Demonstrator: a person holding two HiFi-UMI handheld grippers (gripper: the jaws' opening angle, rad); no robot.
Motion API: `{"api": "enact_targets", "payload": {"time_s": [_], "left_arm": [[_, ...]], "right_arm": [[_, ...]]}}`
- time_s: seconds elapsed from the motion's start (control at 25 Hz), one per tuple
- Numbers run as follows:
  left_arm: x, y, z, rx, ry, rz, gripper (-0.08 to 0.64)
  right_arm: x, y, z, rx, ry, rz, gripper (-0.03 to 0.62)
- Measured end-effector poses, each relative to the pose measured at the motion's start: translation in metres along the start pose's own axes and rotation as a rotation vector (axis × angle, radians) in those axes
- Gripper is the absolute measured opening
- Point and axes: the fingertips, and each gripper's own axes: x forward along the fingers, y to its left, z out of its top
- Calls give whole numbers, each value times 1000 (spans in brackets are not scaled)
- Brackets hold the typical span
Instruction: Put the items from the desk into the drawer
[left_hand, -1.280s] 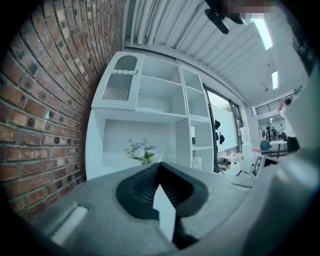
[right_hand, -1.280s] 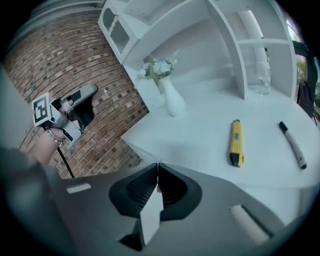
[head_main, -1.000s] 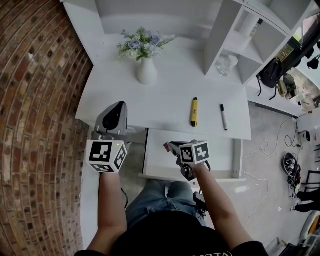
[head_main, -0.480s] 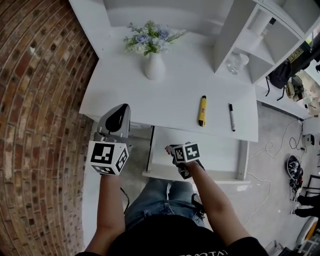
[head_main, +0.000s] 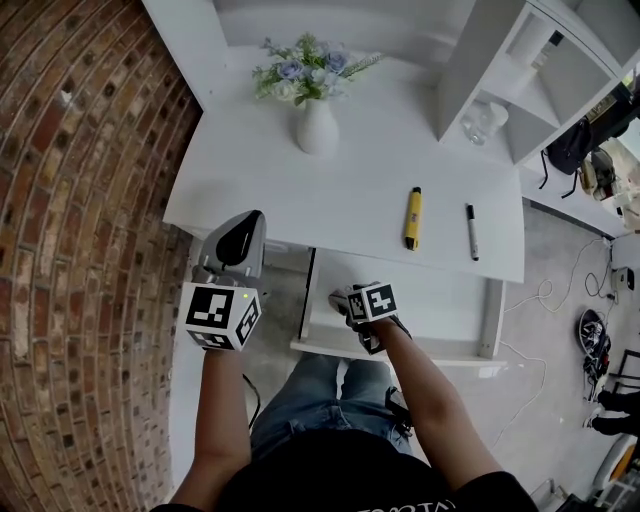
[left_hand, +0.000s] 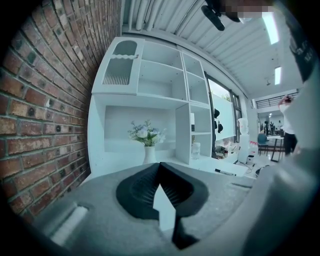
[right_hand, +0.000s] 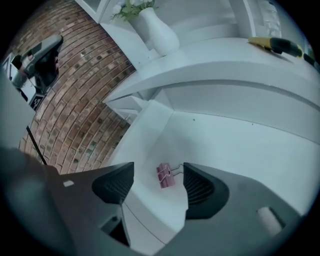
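The white drawer (head_main: 435, 305) under the desk stands pulled out. My right gripper (head_main: 343, 300) hangs over the drawer's front left corner, open. A pink binder clip (right_hand: 165, 176) lies on the drawer floor (right_hand: 235, 150) between the spread jaws of the right gripper (right_hand: 159, 182), loose. A yellow pen-shaped item (head_main: 412, 217) and a black marker (head_main: 471, 232) lie on the white desk (head_main: 340, 200) near its front edge. My left gripper (head_main: 243, 232) is held left of the drawer at the desk's front left corner, shut and empty.
A white vase of flowers (head_main: 317, 125) stands at the back of the desk. A glass jar (head_main: 480, 122) sits in the white shelf unit (head_main: 520, 70) at the right. A brick wall (head_main: 80, 250) runs along the left. Cables lie on the floor at the right (head_main: 545, 290).
My right gripper has shifted a little left over the drawer, toward its front left corner. The left gripper has stayed about where it was.
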Motion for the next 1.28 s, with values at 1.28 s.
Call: {"api": "enact_targets", "payload": {"time_s": [1.28], "left_arm": [[22,-59,85,10,-149,43,4]], "right_arm": [[-268,-20,107,-118,-558,-275,388]]}}
